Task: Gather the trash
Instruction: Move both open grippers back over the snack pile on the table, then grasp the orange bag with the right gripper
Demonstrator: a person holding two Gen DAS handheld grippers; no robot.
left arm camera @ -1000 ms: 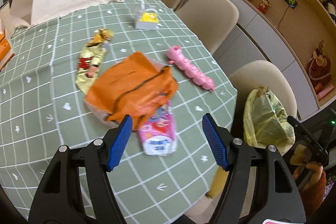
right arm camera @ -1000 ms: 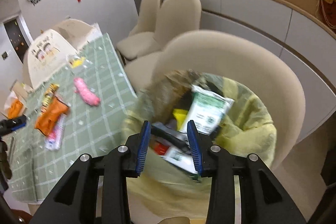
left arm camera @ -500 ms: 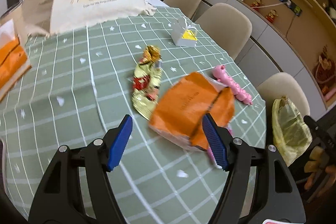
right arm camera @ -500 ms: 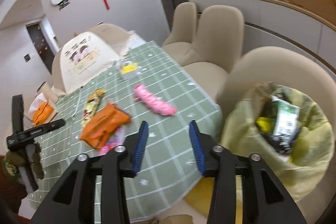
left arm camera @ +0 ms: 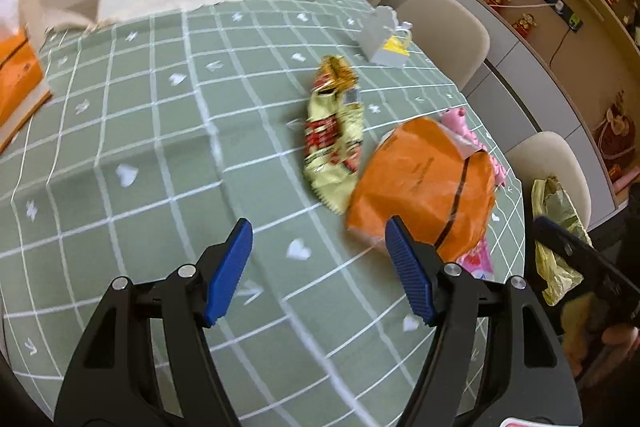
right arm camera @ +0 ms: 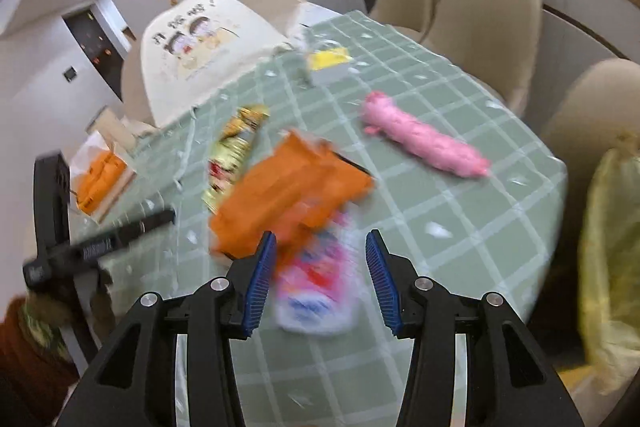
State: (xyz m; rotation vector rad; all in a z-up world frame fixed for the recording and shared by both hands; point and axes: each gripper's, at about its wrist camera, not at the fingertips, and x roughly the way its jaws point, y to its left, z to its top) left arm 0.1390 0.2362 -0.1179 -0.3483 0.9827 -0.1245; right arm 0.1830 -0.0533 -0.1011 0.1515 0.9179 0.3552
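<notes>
1. Left wrist view shows the left gripper [left arm camera: 318, 269] with its blue ribbed fingers [left arm camera: 230, 269] spread wide over bare green checked cloth on the bench [left arm camera: 132, 131]; nothing lies between them.
2. Only this view shows the gold wrapper [left arm camera: 334, 143] sharply: crinkled foil with red print and a jagged cut edge, just left of the orange bag [left arm camera: 424, 187] and touching it.
3. Here the orange bag, glossy and puffed, hides most of the pink pouch [left arm camera: 476, 259] and the pink toy [left arm camera: 476, 143].
4. Right wrist view, blurred, shows the right gripper [right arm camera: 320, 273] released; its jaws have just been opening, and the pink pouch [right arm camera: 320, 287] lies flat on the bench between the fingers [right arm camera: 260, 275], pads clear of it.
5. This view alone shows the whole pink toy [right arm camera: 424, 139], a bumpy soft tube lying apart on the cloth, right of the orange bag [right arm camera: 288, 195].
6. A grey box [right arm camera: 328, 67] with a yellow face stands farther back, near a cream fabric dome [right arm camera: 196, 55].
7. The yellow trash bag [right arm camera: 612, 267], thin crumpled plastic, hangs off the bench's right edge by a beige chair [right arm camera: 592, 99]; the left view shows it [left arm camera: 556, 227] too.
8. The left gripper [right arm camera: 92, 243] appears at the left of the right view, black.
</notes>
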